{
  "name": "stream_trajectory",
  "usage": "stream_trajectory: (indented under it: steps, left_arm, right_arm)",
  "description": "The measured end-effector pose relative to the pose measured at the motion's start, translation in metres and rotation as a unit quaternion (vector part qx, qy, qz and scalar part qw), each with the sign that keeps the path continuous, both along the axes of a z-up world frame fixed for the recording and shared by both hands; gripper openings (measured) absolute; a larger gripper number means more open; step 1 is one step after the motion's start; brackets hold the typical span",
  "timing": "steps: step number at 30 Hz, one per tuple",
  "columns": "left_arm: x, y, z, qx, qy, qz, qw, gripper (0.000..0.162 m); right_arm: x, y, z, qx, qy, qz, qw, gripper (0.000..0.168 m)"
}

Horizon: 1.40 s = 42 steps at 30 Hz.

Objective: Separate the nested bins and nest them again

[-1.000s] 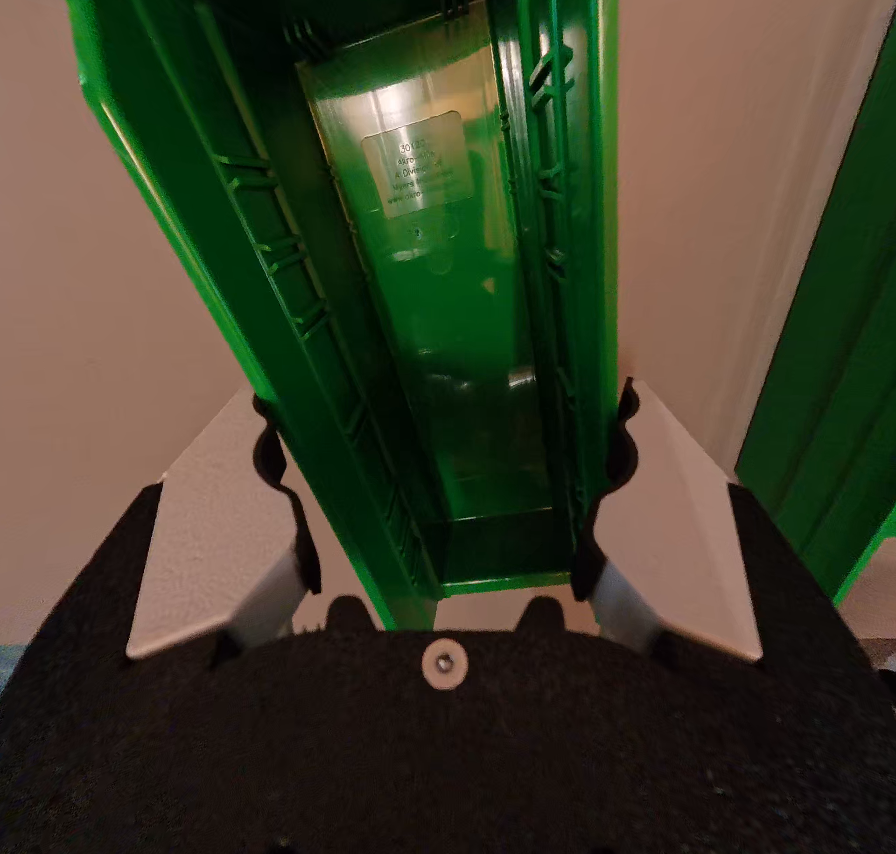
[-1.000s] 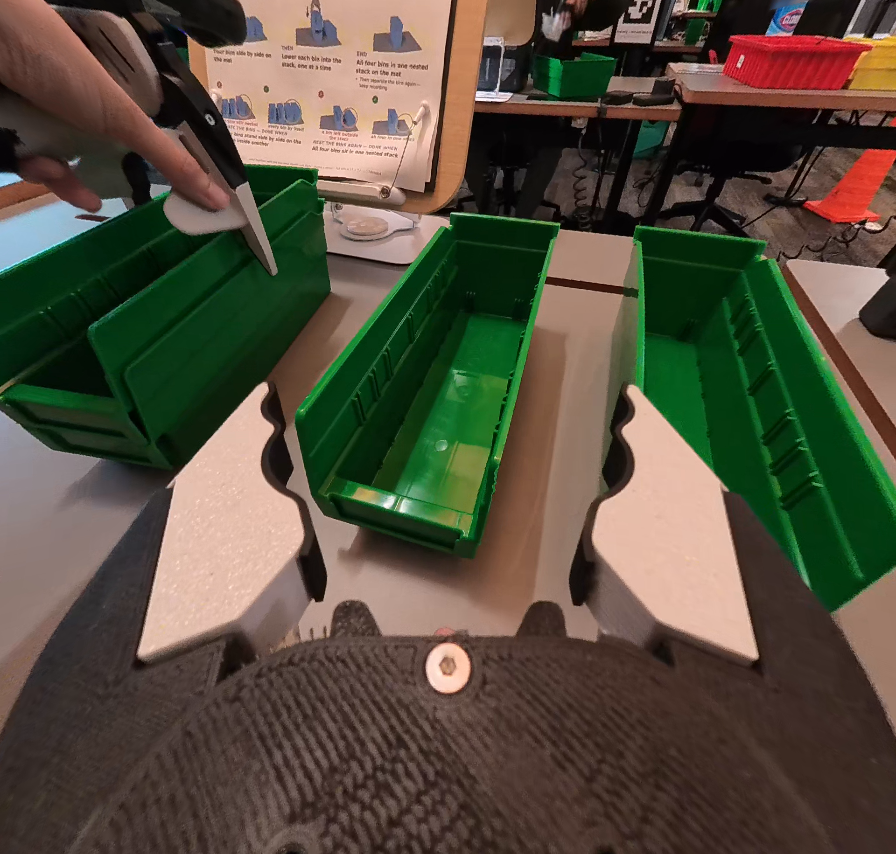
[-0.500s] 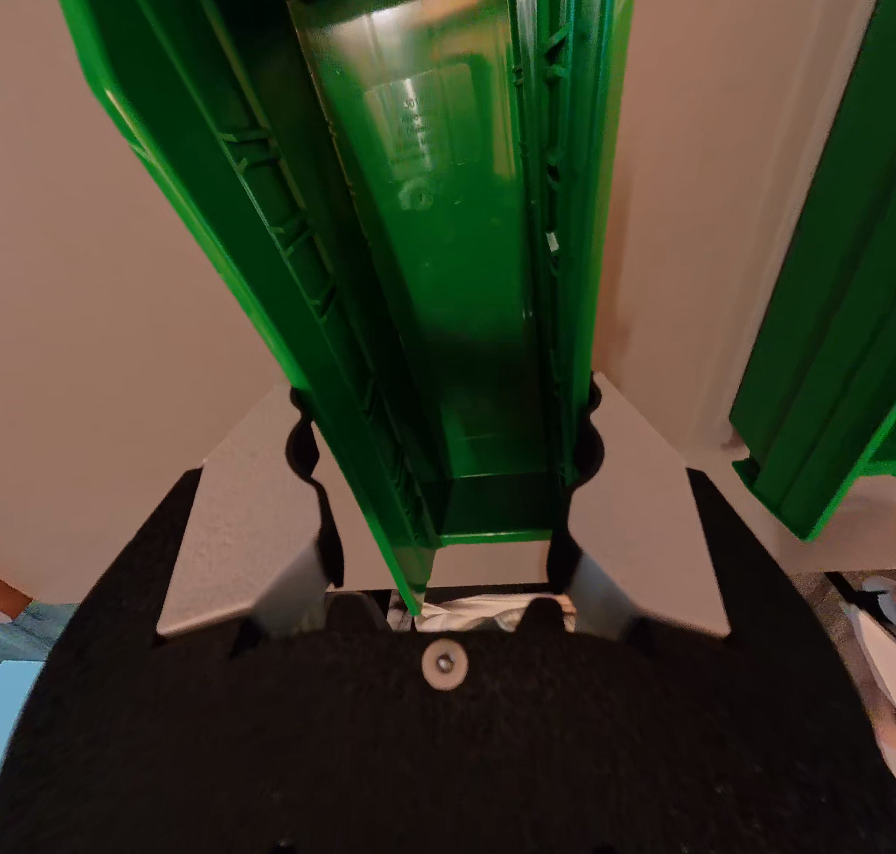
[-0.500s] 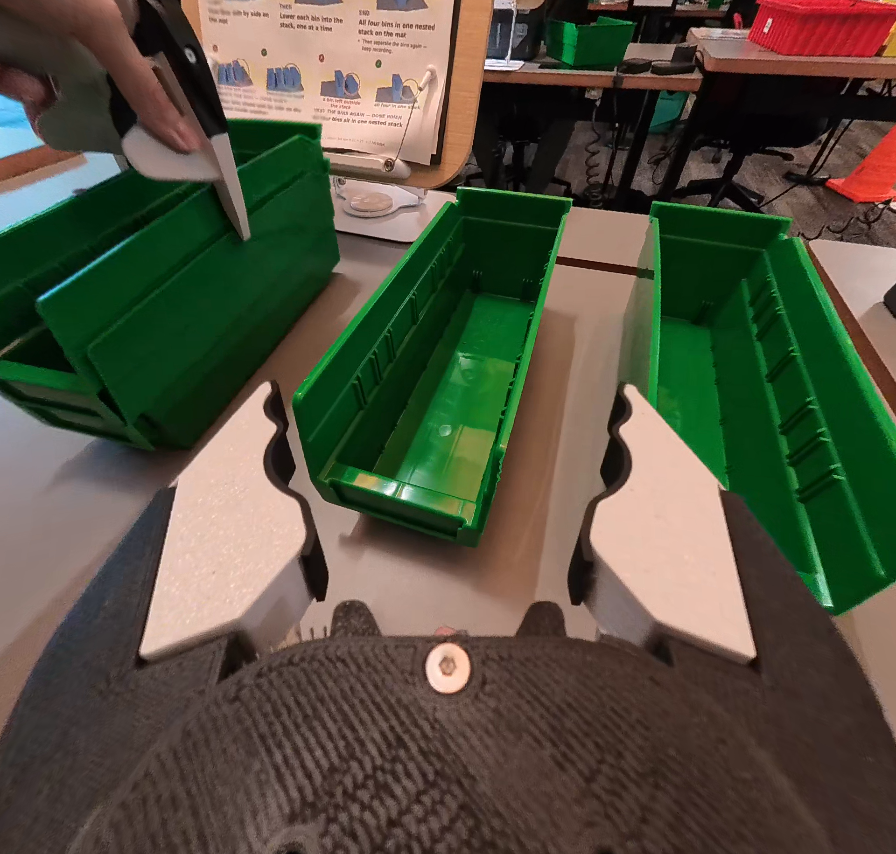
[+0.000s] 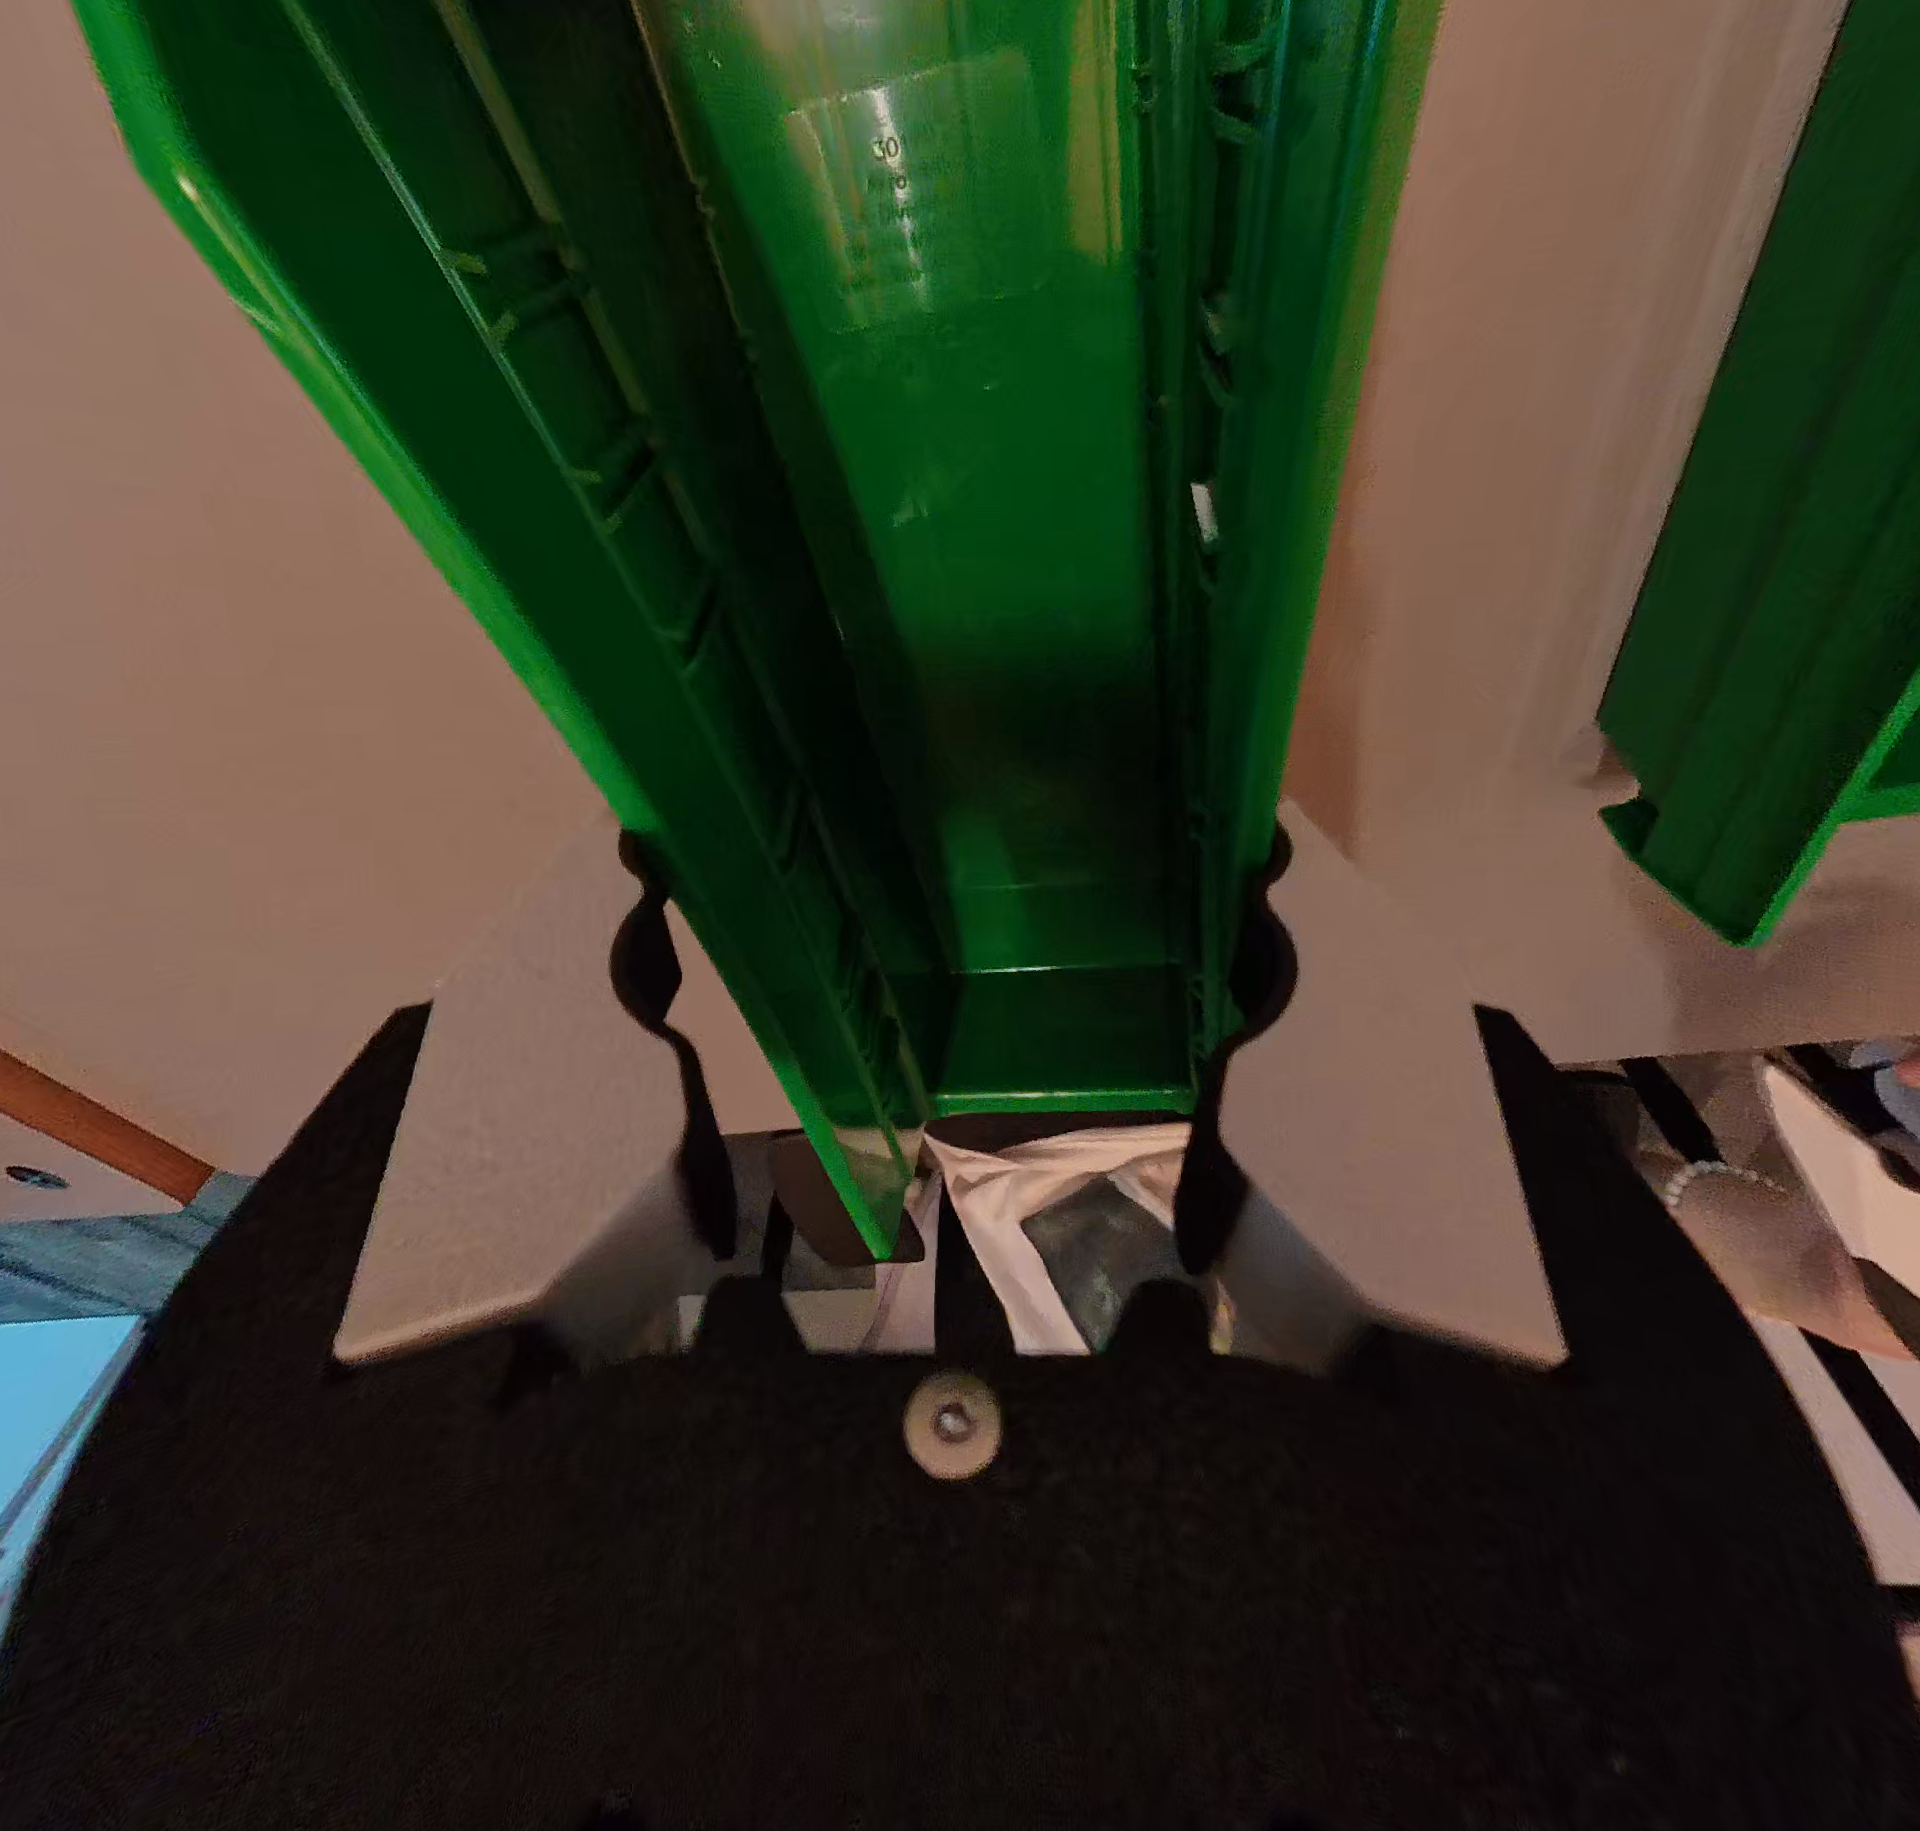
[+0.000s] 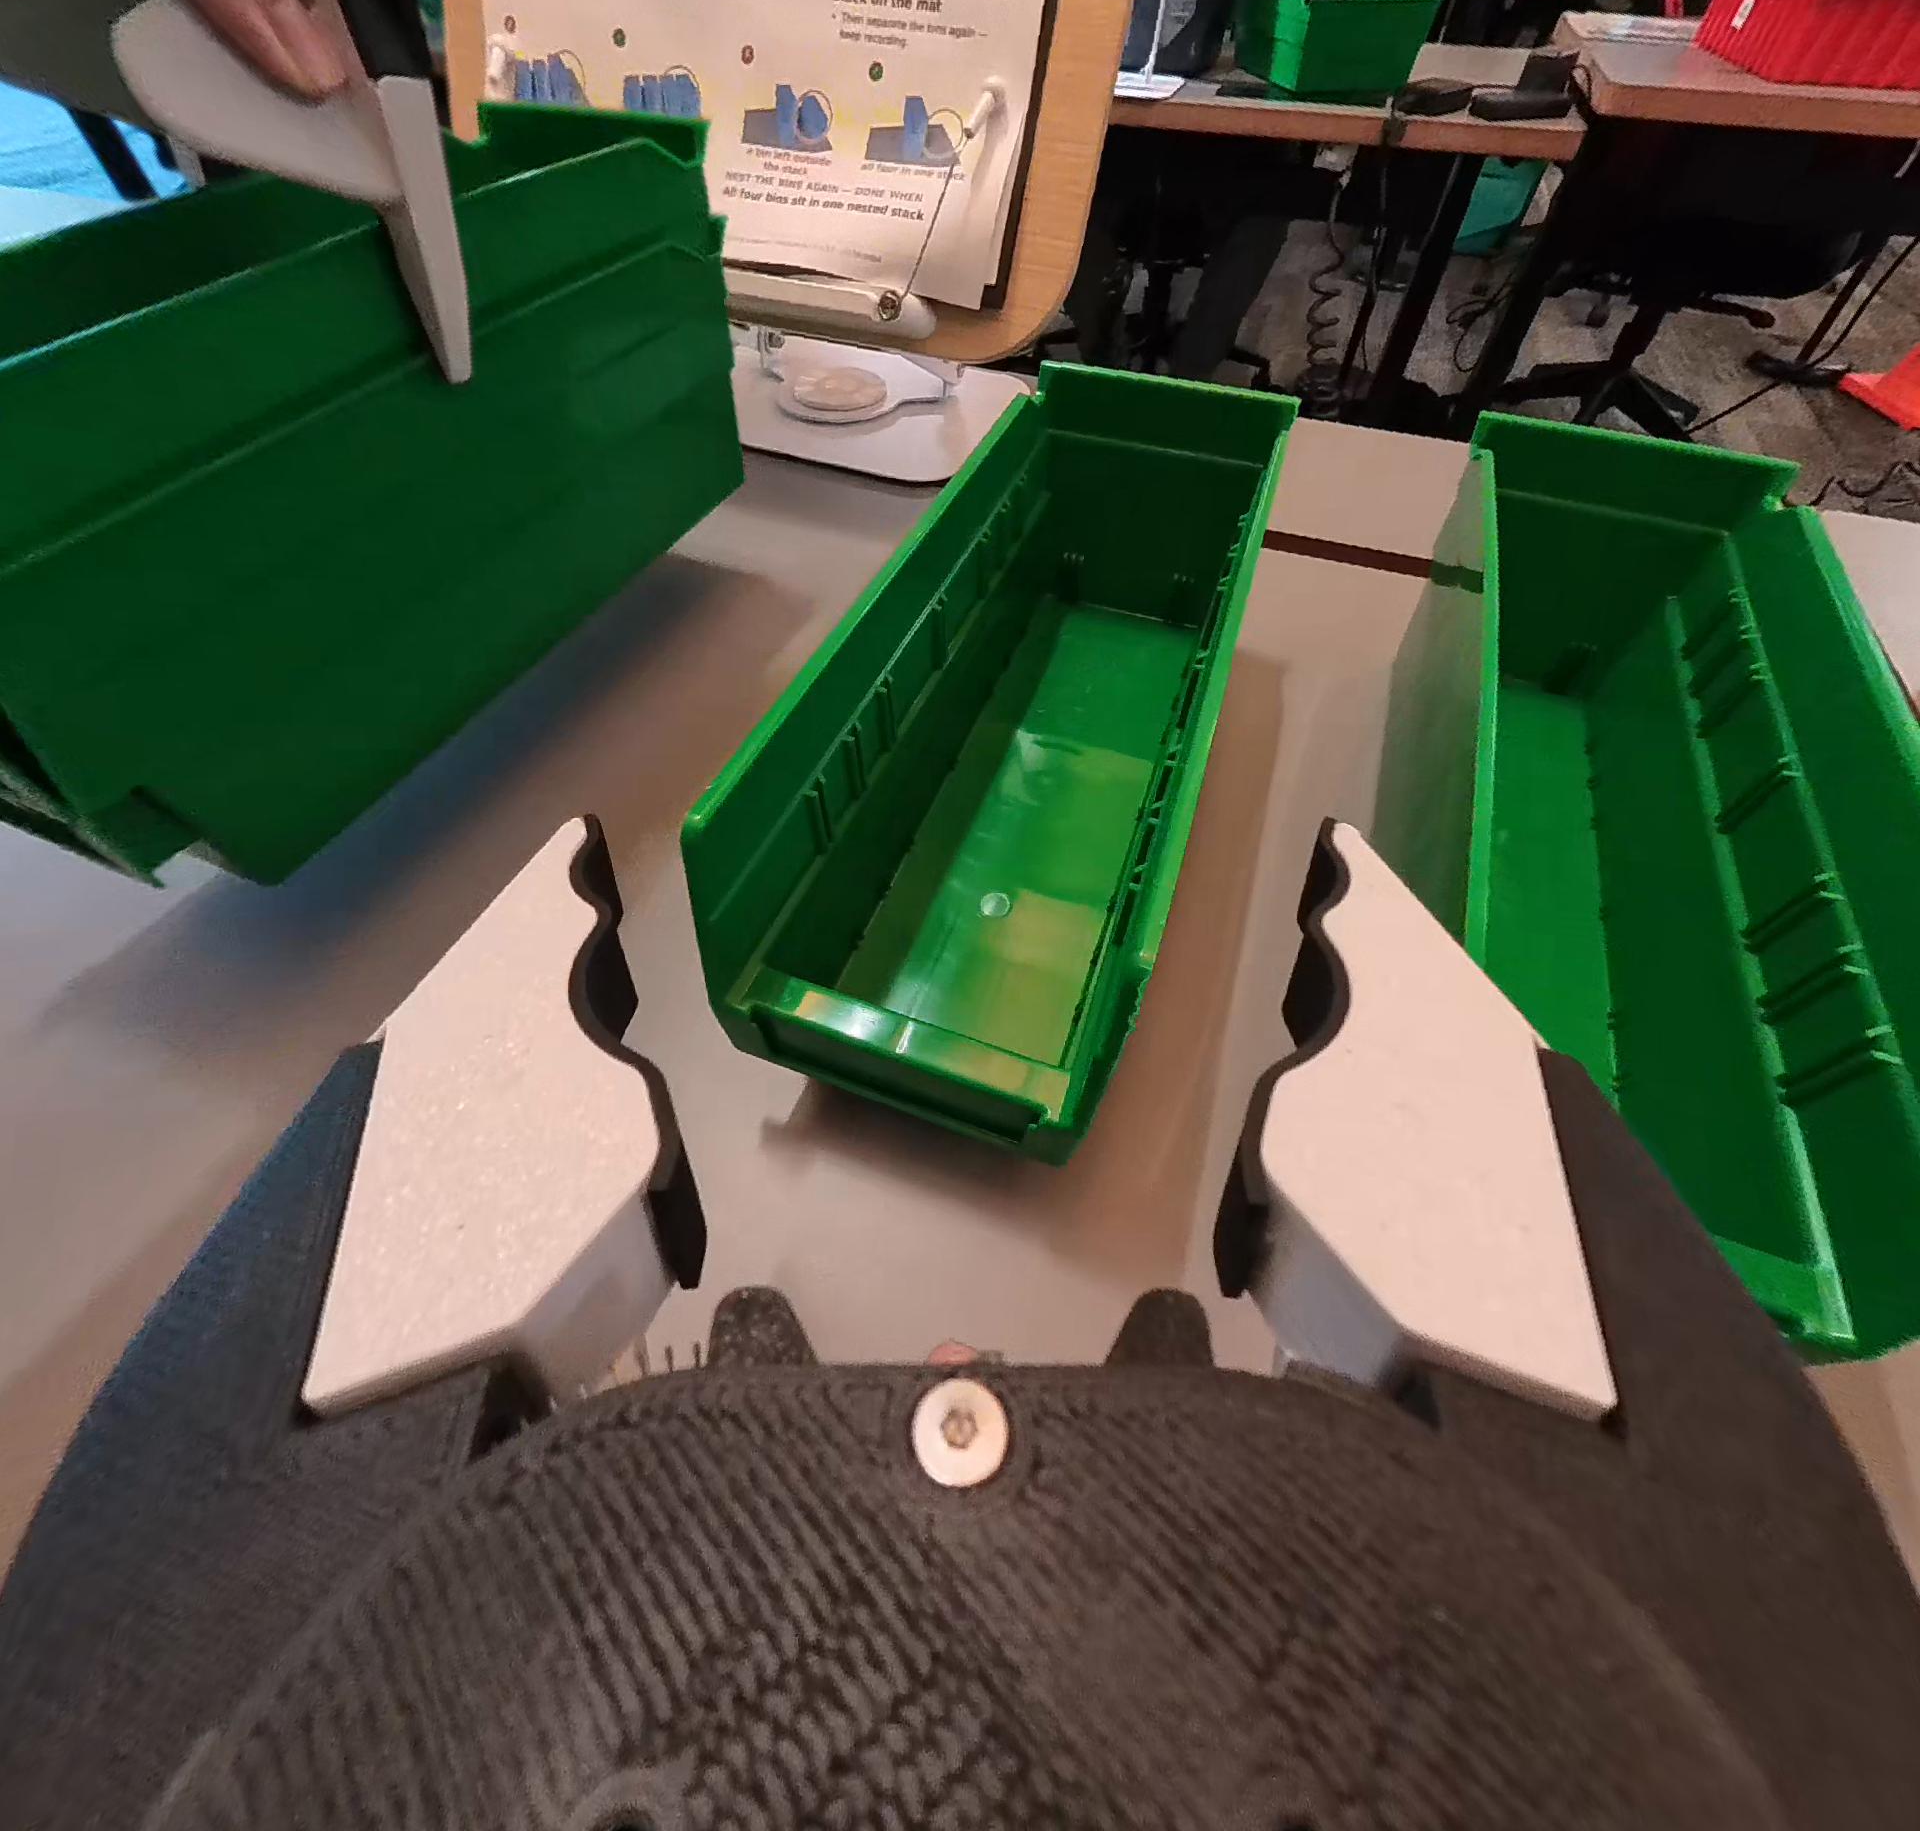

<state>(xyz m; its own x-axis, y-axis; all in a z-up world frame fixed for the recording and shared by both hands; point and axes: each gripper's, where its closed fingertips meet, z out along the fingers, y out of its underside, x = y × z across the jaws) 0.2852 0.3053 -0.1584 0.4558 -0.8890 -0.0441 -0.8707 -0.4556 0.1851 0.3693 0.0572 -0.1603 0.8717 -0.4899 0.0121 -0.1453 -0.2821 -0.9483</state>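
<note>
Between my right gripper (image 6: 951,1038) jaws, the green bin (image 6: 977,805) looked like moulded plastic, its floor glossy enough to throw back the lights. My right gripper's fingers (image 6: 488,1106) were matt, finely grained pale plastic with smooth black pads; the body behind them was rough black, ridged like printed plastic, with a shiny metal screw (image 6: 958,1433). The tabletop (image 6: 935,1251) under the jaws was smooth, satin grey. Beyond the jaws, the instruction sheet (image 6: 769,67) looked like paper on a wood-grain board (image 6: 1070,212). In my left gripper (image 5: 951,960), the held bin (image 5: 997,451) showed the same glossy green plastic.
</note>
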Motion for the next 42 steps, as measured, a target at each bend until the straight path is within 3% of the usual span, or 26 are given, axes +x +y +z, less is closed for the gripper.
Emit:
stream_trajectory:
  steps: [10,42]
  left_arm:
    - [-0.020,0.001,-0.037,-0.023,0.022,-0.008,0.999,0.117]
    - [-0.028,-0.001,-0.035,0.000,0.030,0.001,1.000,0.121]
  right_arm:
    - [-0.001,0.002,-0.006,-0.008,0.006,0.004,1.000,0.128]
    - [-0.004,0.009,-0.026,-0.043,0.019,0.012,0.999,0.130]
